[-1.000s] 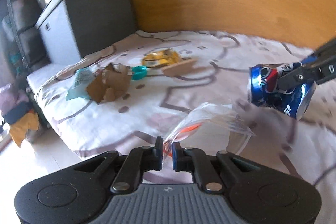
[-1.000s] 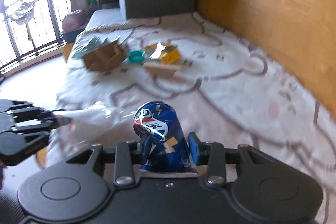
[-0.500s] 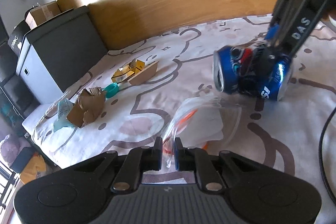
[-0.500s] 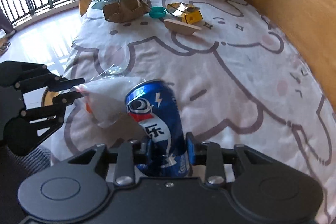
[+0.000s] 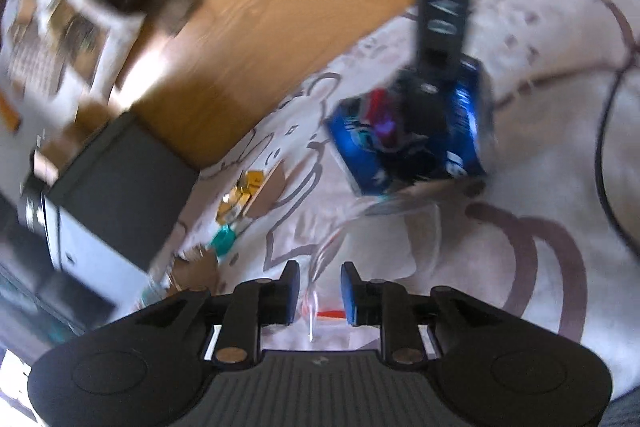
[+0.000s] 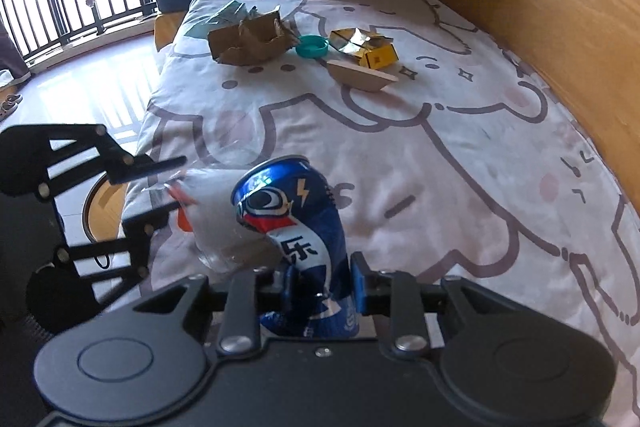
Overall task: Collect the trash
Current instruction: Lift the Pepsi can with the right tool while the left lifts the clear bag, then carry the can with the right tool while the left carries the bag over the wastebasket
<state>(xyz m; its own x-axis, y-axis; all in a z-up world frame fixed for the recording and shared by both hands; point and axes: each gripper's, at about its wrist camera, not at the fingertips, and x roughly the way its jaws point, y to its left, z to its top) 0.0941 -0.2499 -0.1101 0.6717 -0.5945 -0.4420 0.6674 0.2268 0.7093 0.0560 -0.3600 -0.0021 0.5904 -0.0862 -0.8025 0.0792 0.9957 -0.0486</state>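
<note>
The jaws of the right gripper (image 6: 320, 285) are squeezed tight on a blue can (image 6: 298, 227), low down near its bottom end. The can points away from the jaws, its open top toward the bed's far end. The left gripper (image 5: 316, 293) has its jaws apart, and the rim of a clear plastic bag (image 5: 384, 235) hangs loose between them, so I cannot tell if they grip it. The bag's mouth is right beside the can, on its left, nearly touching. So the can only needs a small move sideways to go in. The can is shiny, hard metal and dented. The bag is thin, soft and crinkly. More trash lies far up the bed sheet (image 6: 440, 155): torn cardboard (image 6: 250, 41), a teal lid (image 6: 312, 47) and a gold wrapper (image 6: 366, 47).
</note>
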